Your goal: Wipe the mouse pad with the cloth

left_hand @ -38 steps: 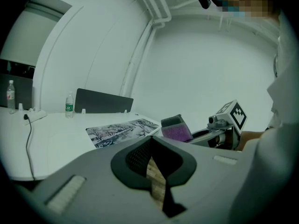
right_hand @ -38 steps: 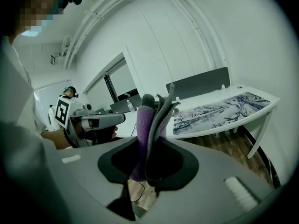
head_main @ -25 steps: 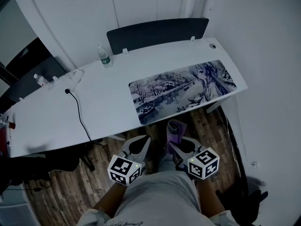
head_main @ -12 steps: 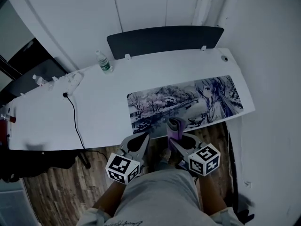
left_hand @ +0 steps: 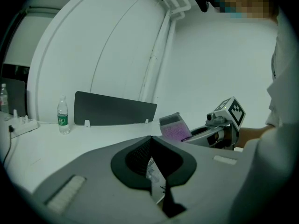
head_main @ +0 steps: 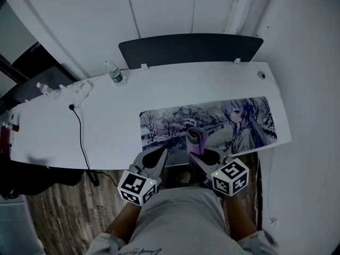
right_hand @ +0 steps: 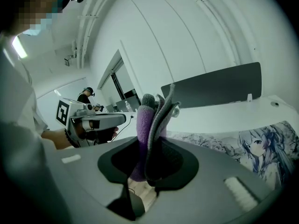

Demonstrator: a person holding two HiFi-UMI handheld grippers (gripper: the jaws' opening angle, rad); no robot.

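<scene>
Bottom centre of head view: both my grippers sit at the near edge of the desk (head_main: 106, 126). left gripper (head_main: 159, 155) is closed on nothing, pad tips meeting in its own view. It sits by the lower left part of the mouse pad (head_main: 170, 124).

right gripper (head_main: 201, 157) is clamped on the cloth (head_main: 196, 139), a folded purple-grey bundle. The bundle stands out of the jaws along their axis and points up-frame toward the pad.

Key relation: in head view the cloth tip overlaps the pad's near edge, about mid-length. In the right gripper view the pad lies beyond the jaws and runs off to lower right. Can't tell if the cloth touches it yet; looks raised.

Pad's long axis runs left-right across the frame along the desk's near edge, right end a bit higher. The printed figure is at the right end, trees at the left.

My read: right side does the work. Cloth has to come forward and down, then stroke along that long axis. Left is near enough to pin the pad's left end.

Further up-frame: cable (head_main: 79, 126) and bottle (head_main: 112, 72) at upper left, well clear of the pad. Dark panel (head_main: 191, 47) sits along the far edge.
</scene>
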